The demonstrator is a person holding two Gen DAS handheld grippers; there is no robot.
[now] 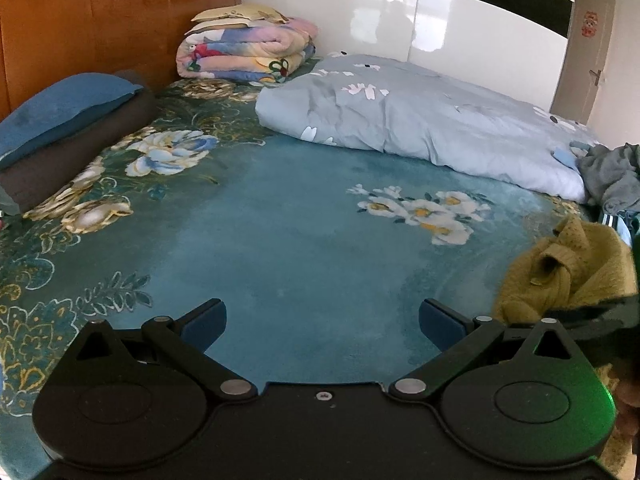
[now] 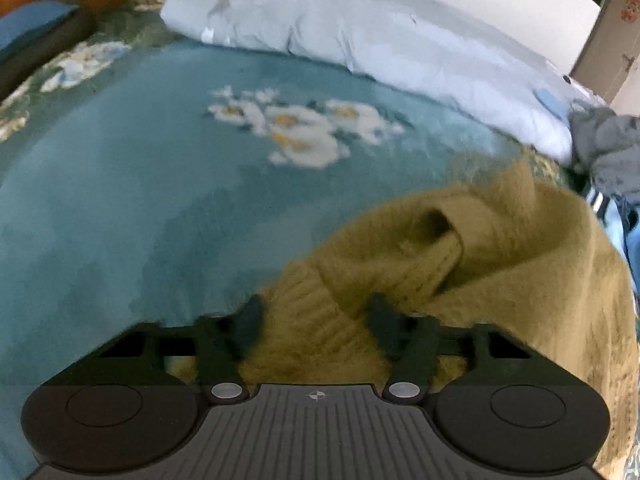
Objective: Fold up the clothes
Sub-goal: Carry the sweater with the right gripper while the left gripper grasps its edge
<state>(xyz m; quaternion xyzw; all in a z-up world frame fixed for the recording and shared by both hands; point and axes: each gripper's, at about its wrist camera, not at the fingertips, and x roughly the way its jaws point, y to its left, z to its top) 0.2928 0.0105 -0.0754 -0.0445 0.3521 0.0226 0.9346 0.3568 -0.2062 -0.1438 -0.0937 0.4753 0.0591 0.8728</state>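
Mustard sweater bunched at the near right of the bed, right tongs straddling its ribbed edge.

The sweater (image 2: 460,264) lies crumpled on the teal flowered bedspread (image 1: 280,248), a cuff or hem rolled over on top. The right tongs (image 2: 316,322) stand at a narrow gap with a ribbed fold between the fingers; whether the pads actually press on it I cannot tell, as that view is blurred. The left tongs (image 1: 322,326) are wide apart and hold nothing, over bare bedspread to the sweater's left. To do this step well, I would pinch one single layer at the hem, then spread the garment flat before any fold. The sweater's right side is cut off, and its sleeves cannot be made out.
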